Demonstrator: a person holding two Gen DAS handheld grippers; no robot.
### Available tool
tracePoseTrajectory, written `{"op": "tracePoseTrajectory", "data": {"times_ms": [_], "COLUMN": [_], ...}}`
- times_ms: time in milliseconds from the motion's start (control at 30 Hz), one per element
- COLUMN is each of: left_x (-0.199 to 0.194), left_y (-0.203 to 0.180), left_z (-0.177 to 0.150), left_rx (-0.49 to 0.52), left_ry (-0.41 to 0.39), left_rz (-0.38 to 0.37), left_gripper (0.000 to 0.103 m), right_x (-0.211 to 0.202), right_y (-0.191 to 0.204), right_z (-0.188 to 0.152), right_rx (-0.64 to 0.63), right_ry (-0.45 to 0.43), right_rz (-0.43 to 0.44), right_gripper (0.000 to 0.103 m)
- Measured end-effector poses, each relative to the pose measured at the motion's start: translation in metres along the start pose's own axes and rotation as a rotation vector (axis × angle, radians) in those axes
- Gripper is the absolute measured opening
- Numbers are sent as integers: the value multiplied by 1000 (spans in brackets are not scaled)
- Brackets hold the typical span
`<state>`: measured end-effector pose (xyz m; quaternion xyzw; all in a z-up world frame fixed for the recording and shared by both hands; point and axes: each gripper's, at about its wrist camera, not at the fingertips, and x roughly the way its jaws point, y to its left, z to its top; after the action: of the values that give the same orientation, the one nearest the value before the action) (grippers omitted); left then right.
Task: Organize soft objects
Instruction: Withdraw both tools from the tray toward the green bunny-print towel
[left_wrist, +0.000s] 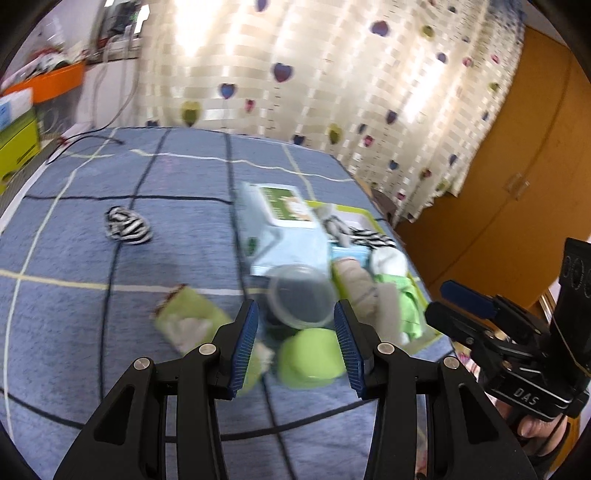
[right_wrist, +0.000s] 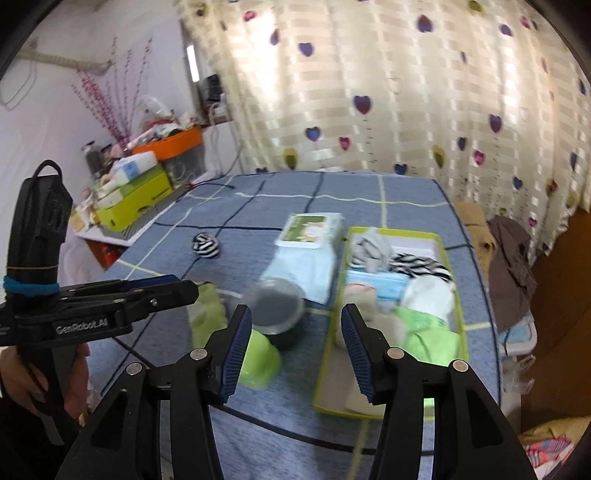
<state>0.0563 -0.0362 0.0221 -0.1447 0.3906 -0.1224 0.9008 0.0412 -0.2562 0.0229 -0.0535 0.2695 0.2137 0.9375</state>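
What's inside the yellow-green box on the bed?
The box holds soft things: a gray-striped sock, a zebra-striped sock, a blue face mask, white cloth and green cloth. Whatever lies underneath them is covered.

The bed cover (right_wrist: 258, 258) is blue, crossed by dark and pale yellow lines. A rolled sock (right_wrist: 206, 244) on it is striped black and white — the same stripes are seen on another sock (right_wrist: 421, 266) in the tray (right_wrist: 328, 354), whose rim is lime green. A lime-green bundle (right_wrist: 260, 360) is seen beside a clear cup (right_wrist: 275, 306). The curtain (right_wrist: 388, 92) is cream-checked, dotted with purple, pink and olive hearts. Both grippers' pads (left_wrist: 243, 350) are ribbed blue on black — as is the right gripper (right_wrist: 295, 354).
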Motion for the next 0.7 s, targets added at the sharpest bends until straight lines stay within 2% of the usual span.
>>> {"op": "tracePoseTrajectory", "data": {"times_ms": [333,700], "left_x": [-15,-27], "left_y": [64,119], "left_z": [0,-1], "left_rx": [-109,-209], "left_ry": [-35,-65], "left_rz": [64,112], "left_gripper": [44,44], "right_x": [39,108], "right_y": [52,114], "right_z": [15,9], "right_rx": [-127,-318], "right_ry": [58,242], "right_rz": [83,125], "right_gripper": [50,51]}}
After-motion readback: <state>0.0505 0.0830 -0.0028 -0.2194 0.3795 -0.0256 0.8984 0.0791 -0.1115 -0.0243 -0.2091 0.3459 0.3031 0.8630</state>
